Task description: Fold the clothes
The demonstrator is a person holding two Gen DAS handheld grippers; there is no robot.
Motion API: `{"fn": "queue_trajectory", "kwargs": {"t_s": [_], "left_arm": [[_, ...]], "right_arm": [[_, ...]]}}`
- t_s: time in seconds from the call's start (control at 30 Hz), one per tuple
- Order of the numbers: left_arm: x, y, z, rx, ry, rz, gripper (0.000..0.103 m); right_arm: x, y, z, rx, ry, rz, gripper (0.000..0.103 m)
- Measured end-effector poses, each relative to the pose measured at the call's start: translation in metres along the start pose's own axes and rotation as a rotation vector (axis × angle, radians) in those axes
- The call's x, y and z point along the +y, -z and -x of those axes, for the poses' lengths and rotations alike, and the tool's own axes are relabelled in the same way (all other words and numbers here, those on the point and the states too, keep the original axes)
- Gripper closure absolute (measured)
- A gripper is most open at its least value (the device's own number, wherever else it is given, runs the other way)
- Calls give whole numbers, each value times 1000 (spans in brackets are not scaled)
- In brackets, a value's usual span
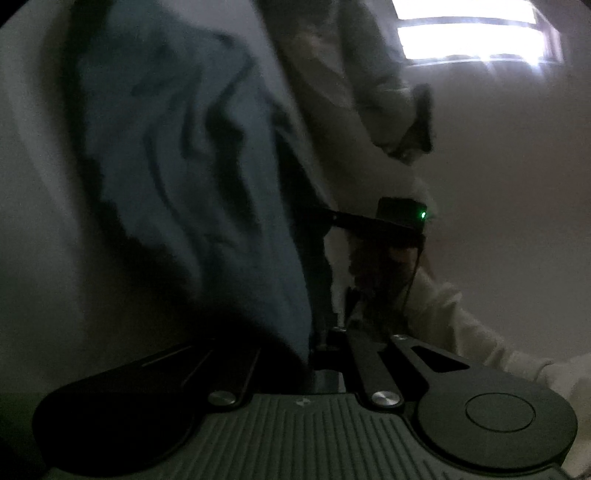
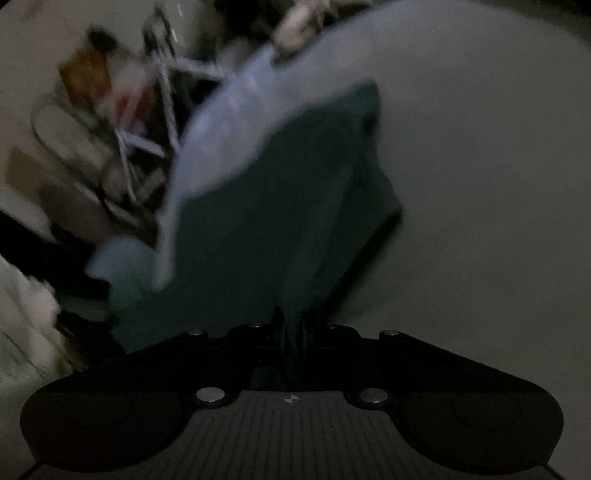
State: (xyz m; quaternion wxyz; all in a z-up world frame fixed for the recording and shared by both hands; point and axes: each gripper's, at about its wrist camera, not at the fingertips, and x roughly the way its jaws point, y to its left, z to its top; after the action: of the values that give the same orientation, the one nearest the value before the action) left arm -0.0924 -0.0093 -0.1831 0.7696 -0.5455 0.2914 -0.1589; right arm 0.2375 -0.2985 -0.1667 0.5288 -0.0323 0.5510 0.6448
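Dark ribbed housing fills the bottom of both wrist views, and past it the scene is dim and smeared.

Largest is the pale surface (image 2: pixel 480 184) behind everything; I cannot tell whether it is a bed, a desk or a wall.

Next is the teal garment (image 1: pixel 177 166), 1 piece as far as I can count, hanging crumpled and lifted between my 2 hands. In the right wrist view it runs as a dark teal sheet from my fingers up toward a paler blue-lilac cloth (image 2: pixel 221 122); whether that is its lighter inner face or a second piece, the blur hides.

My left gripper (image 1: pixel 325 332) is clenched on the garment's lower edge; the cloth covers the left finger entirely. My right gripper (image 2: pixel 291 325) has its fingers drawn tight together with a fold of the teal garment pinched between them.

At the right edge of the left wrist view is 1 cream sleeve (image 1: pixel 461 321), cut off by the frame, behind the black body of the other gripper with 1 green light (image 1: pixel 423 214).

A bright window (image 1: pixel 472 33) sits top right, blown out.

Smaller clutter (image 2: pixel 110 122) at upper left of the right wrist view, white bars and orange patches, is too blurred to name.
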Motion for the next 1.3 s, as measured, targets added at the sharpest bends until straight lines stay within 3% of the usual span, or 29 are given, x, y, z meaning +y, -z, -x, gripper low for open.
{"fn": "queue_trajectory", "kwargs": {"t_s": [0.23, 0.43, 0.6, 0.83, 1.03, 1.17, 1.3], "left_arm": [[-37, -13, 49, -29, -10, -151, 96], [-77, -15, 93, -16, -12, -322, 96], [-121, -21, 122, -20, 33, -443, 96], [-168, -13, 162, 9, 162, -548, 96], [-167, -12, 155, 4, 289, -474, 96], [-137, -27, 119, 26, 310, -313, 96], [-91, -47, 68, 53, 270, -123, 96]], "right_arm": [[49, 42, 61, -321, -97, -9, 94], [102, 98, 93, -601, -126, -5, 94], [156, 145, 111, -802, -139, -13, 94], [231, 223, 133, -1051, -141, -16, 94], [272, 264, 142, -1222, -107, -6, 94], [251, 273, 131, -1301, -100, -79, 94], [203, 270, 116, -1338, -86, -186, 94]]}}
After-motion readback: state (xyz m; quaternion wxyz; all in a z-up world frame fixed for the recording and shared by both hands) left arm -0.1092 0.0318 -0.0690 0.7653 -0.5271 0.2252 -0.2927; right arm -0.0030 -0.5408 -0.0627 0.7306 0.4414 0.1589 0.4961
